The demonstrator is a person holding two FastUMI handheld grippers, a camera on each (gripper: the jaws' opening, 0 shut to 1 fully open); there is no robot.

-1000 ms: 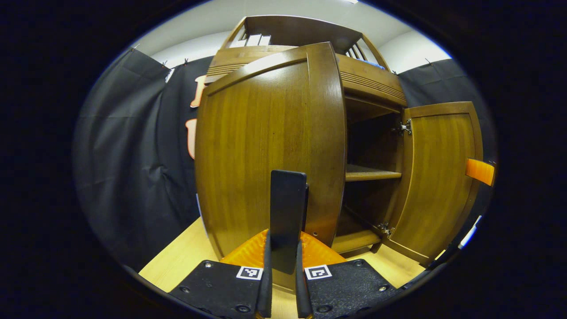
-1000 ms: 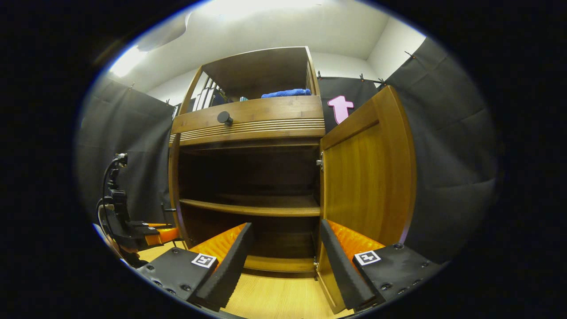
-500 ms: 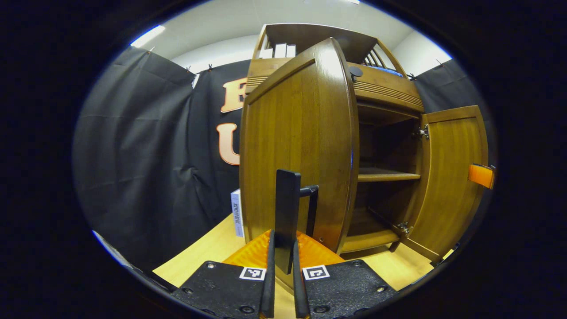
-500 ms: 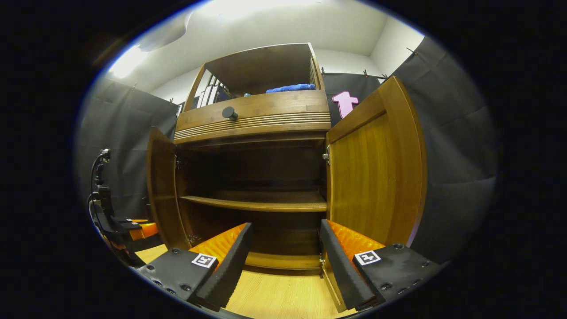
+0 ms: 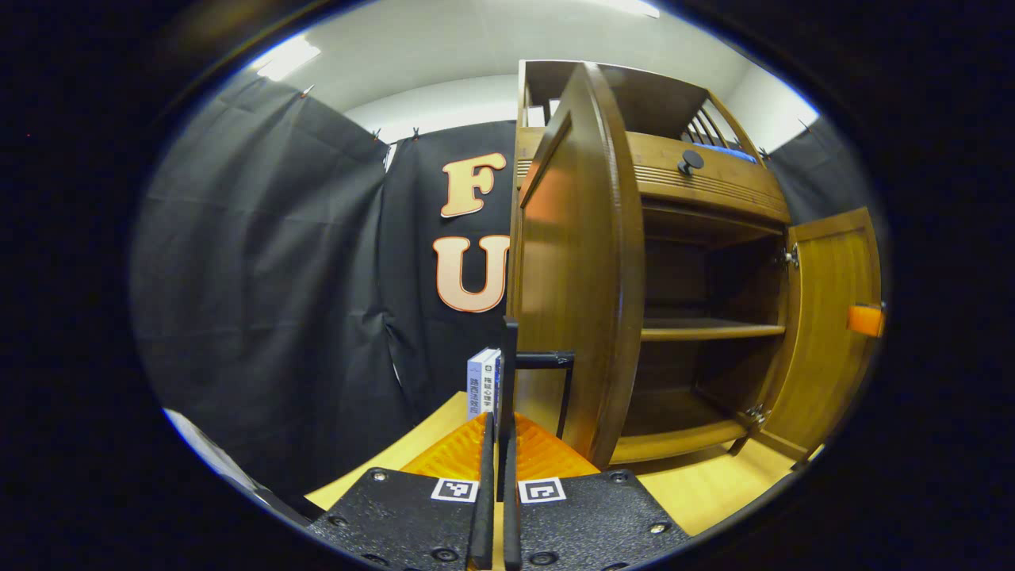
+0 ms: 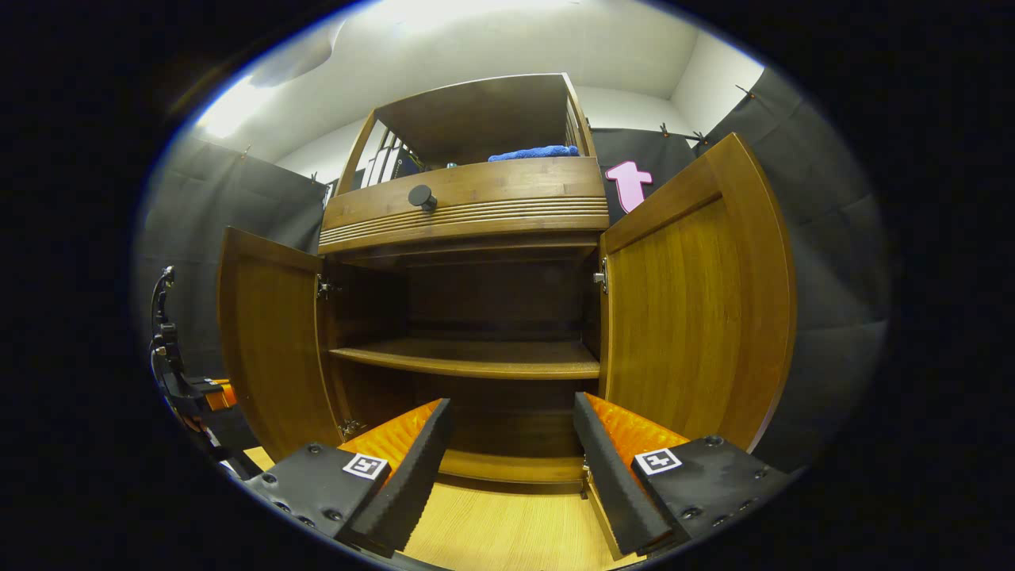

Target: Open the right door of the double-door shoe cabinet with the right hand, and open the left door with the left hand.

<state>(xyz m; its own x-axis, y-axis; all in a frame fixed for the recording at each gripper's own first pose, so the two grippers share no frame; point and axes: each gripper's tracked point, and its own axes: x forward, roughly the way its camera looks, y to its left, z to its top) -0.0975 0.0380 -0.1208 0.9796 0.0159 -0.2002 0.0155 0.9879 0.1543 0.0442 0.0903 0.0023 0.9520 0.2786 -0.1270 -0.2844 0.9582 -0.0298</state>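
Left gripper view: the left gripper (image 5: 498,444) has its fingers pressed together on the thin black handle (image 5: 539,361) of the left door (image 5: 575,262), clamped on it. That door stands swung wide, seen almost edge-on, in front of the cabinet (image 5: 706,186). Past it the inside lies bare, with one shelf (image 5: 710,329) across the middle. At the far right the right door (image 5: 829,325) stands open, with part of the right gripper (image 5: 864,319) at its edge. A small box (image 5: 482,382) stands on the floor (image 5: 714,488) just left of the cabinet.

Right gripper view: the right gripper (image 6: 511,468) has its fingers wide apart, holding nothing, aimed at the cabinet's lower compartment. Both doors stand open, left and right of the shelf. A round knob (image 6: 422,197) sits on the drawer front above, and a blue cloth (image 6: 533,152) lies on top. The left gripper is at the far left, beside the left door.
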